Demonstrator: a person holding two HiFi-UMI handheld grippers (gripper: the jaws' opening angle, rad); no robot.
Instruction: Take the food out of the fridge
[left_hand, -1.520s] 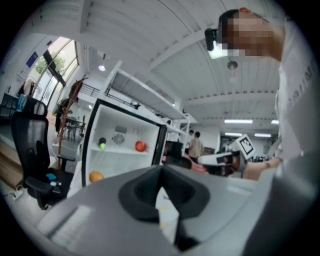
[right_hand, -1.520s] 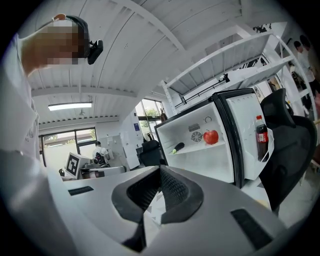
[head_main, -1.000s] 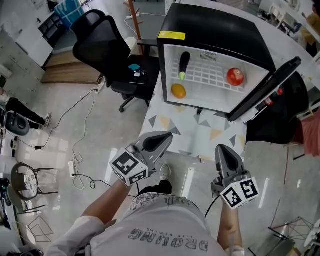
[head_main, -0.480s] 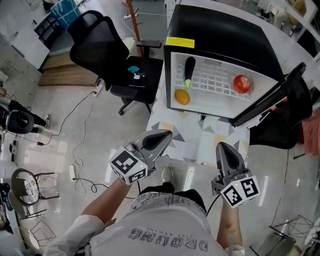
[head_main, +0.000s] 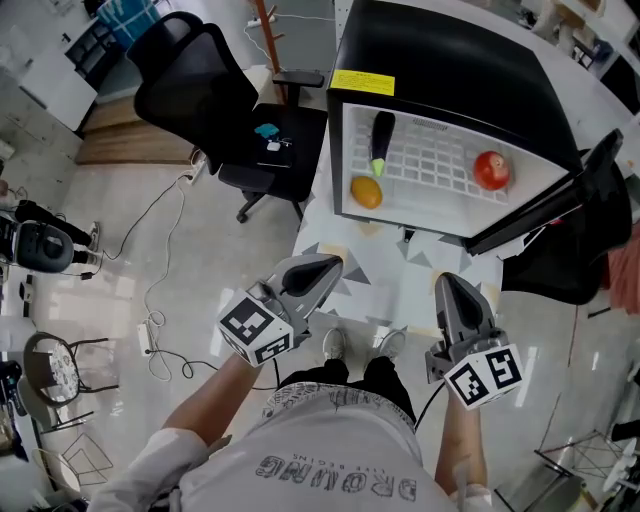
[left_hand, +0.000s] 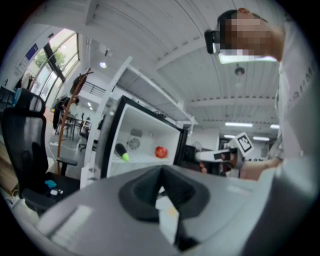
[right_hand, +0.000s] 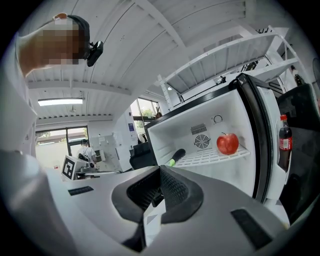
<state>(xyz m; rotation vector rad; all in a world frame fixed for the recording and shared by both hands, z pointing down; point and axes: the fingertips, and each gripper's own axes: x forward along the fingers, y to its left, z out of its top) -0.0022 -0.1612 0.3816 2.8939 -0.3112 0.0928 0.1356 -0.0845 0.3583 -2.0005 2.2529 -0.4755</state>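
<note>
A black mini fridge (head_main: 440, 60) stands with its door (head_main: 548, 200) swung open to the right. On its white wire shelf lie a dark eggplant (head_main: 380, 140) and a red apple (head_main: 491, 170); an orange (head_main: 366, 192) sits below at the left. My left gripper (head_main: 325, 265) and right gripper (head_main: 449, 283) hover side by side short of the fridge, both shut and empty. The left gripper (left_hand: 160, 172) view shows the eggplant (left_hand: 120, 151) and apple (left_hand: 160, 152) ahead. From the right gripper (right_hand: 160, 172) I see the apple (right_hand: 227, 143) and eggplant (right_hand: 176, 156).
The fridge rests on a table with a triangle-patterned cloth (head_main: 390, 275). A black office chair (head_main: 215, 100) stands to the left, with cables (head_main: 160, 300) on the floor. A cola bottle (right_hand: 284, 140) sits in the door rack.
Both grippers have come a little nearer the fridge, side by side and still shut. The food lies where it was.
</note>
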